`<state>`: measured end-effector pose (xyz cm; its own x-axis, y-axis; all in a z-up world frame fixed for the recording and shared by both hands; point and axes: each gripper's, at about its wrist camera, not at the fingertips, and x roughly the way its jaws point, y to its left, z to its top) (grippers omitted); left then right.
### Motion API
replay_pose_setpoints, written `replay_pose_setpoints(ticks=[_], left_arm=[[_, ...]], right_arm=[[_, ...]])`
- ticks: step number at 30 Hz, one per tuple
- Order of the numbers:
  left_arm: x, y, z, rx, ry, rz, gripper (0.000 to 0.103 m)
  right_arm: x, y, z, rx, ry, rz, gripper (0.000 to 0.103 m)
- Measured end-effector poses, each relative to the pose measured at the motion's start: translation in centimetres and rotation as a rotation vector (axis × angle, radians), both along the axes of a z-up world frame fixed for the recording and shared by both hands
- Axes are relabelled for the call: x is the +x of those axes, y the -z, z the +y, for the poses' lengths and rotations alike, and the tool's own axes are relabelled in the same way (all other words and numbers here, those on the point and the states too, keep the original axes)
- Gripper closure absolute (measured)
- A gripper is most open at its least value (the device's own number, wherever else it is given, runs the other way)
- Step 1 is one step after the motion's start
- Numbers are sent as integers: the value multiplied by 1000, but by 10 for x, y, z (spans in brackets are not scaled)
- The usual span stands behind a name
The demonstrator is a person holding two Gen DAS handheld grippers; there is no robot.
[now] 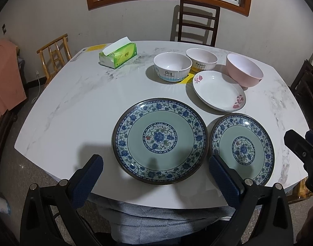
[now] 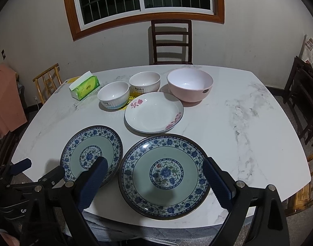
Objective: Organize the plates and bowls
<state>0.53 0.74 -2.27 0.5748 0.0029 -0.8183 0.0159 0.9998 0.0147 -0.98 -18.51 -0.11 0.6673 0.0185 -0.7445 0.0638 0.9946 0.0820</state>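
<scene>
A: Looking along the left gripper (image 1: pixel 155 171), what are you seeing?

B: Its fingers are standing spread wide, holding nothing, above the near edge of the marble table (image 1: pixel 74 110). One blue-patterned plate (image 1: pixel 160 141) is lying between them, and a second blue-patterned plate (image 1: pixel 242 148) is sitting just beside it to the right, partly covered by the right finger.

A: And the right gripper (image 2: pixel 154 171)?

B: Also gaping open and empty. It is hanging over the second plate, whose near rim is showing past the table edge.

A: Where are the rest of the dishes lying?

B: Farther back. A white flowered plate (image 2: pixel 154 112) is resting mid-table; whether another plate is lying under it is hard to tell. Behind it are standing a "Dog" bowl (image 1: pixel 172 66), a "Rabbit" bowl (image 1: pixel 201 58) and a pink bowl (image 2: pixel 189 84). The small print under the words is too blurred to read.

A: Anything else?

B: A green tissue pack (image 1: pixel 118 55) is sitting at the far left, well apart from the dishes.
</scene>
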Motion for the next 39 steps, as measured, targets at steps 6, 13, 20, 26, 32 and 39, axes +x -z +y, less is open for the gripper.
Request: replay_pose_setpoints(ticks=[6, 13, 20, 26, 32, 39], left_arm=[[1, 1, 0, -1, -2, 1, 1], [2, 1, 0, -3, -2, 6, 1], [3, 2, 0, -4, -3, 10, 1], [3, 3, 0, -4, -4, 13, 1], [3, 2, 0, -5, -3, 14, 1], [3, 3, 0, -6, -3, 17, 1]], right_arm=[[0, 0, 1, -1, -4, 0, 7], [0, 0, 2, -2, -2, 1, 7], [0, -1, 1, -1, -3, 2, 7], [0, 0, 3, 0, -4, 4, 7], [0, 0, 2, -1, -4, 5, 7], [0, 1, 3, 1, -4, 6, 7]])
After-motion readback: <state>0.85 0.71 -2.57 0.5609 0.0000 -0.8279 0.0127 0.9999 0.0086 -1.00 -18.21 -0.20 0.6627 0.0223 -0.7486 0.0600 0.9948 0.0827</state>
